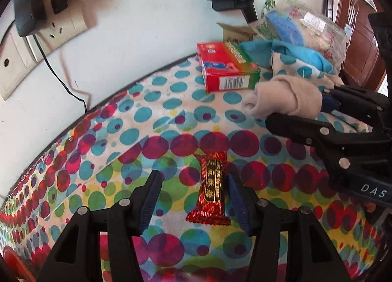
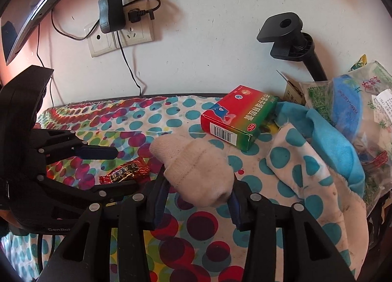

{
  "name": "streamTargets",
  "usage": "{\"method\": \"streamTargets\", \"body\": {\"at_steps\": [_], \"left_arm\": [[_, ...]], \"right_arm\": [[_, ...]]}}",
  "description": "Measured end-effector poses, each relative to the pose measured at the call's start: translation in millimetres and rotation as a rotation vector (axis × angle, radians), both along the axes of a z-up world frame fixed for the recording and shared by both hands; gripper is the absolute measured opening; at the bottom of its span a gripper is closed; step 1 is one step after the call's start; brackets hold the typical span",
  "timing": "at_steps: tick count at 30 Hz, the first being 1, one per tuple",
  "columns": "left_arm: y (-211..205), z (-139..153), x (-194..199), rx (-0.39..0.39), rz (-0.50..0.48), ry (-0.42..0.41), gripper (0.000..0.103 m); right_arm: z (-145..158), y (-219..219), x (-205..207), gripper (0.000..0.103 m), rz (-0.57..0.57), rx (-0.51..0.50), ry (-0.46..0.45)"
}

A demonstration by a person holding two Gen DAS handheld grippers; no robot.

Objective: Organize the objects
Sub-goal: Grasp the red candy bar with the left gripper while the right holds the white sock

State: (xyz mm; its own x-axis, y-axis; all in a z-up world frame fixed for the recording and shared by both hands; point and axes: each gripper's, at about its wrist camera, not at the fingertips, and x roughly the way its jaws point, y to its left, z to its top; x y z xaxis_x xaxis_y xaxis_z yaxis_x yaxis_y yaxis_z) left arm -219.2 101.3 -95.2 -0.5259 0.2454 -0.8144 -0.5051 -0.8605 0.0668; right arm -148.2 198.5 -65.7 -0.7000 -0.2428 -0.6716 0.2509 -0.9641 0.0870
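A red-wrapped candy bar [image 1: 211,189] lies on the polka-dot cloth between the fingers of my open left gripper [image 1: 193,198]; the right pad is close to it, the left pad apart. It also shows in the right wrist view [image 2: 125,170]. My right gripper [image 2: 196,198] is shut on a rolled cream sock [image 2: 196,167], held just above the cloth; the sock also shows in the left wrist view [image 1: 281,100]. A red and green medicine box [image 1: 227,66] lies behind, also seen in the right wrist view [image 2: 240,120].
The polka-dot cloth [image 1: 122,135] covers the surface up to a white wall with sockets and a plugged adapter [image 2: 111,14]. A blue cloth [image 2: 338,140], bagged packets [image 2: 355,100] and a black stand [image 2: 294,37] crowd the right side.
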Motion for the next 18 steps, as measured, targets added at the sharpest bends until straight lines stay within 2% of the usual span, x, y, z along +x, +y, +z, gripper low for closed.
{"method": "streamTargets", "body": {"at_steps": [1,2,3,5,9,18], "left_arm": [[-0.3,-0.4,-0.1,0.006,0.003,0.006,0.055],[-0.4,-0.5,-0.5,0.010,0.010,0.012,0.046],[-0.8,-0.3,-1.1,0.028,0.013,0.013,0.032],[-2.2,-0.1,-2.4,0.067,0.029,-0.005,0.019],[0.3,1.2,6.1,0.005,0.080,0.053,0.019],[-30.7,1.5,22.5,0.084,0.205,0.051,0.019]], "right_arm": [[-0.4,-0.4,-0.3,0.041,0.000,0.001,-0.004],[-1.7,-1.5,-1.8,0.041,0.001,0.005,-0.014],[-3.1,-2.2,-2.7,0.041,0.002,0.009,-0.024],[-5.9,-4.4,-5.7,0.041,0.005,0.015,-0.045],[-11.4,-7.4,-10.9,0.041,0.009,0.024,-0.085],[-20.7,-20.7,-15.5,0.041,0.022,0.095,-0.134]]}}
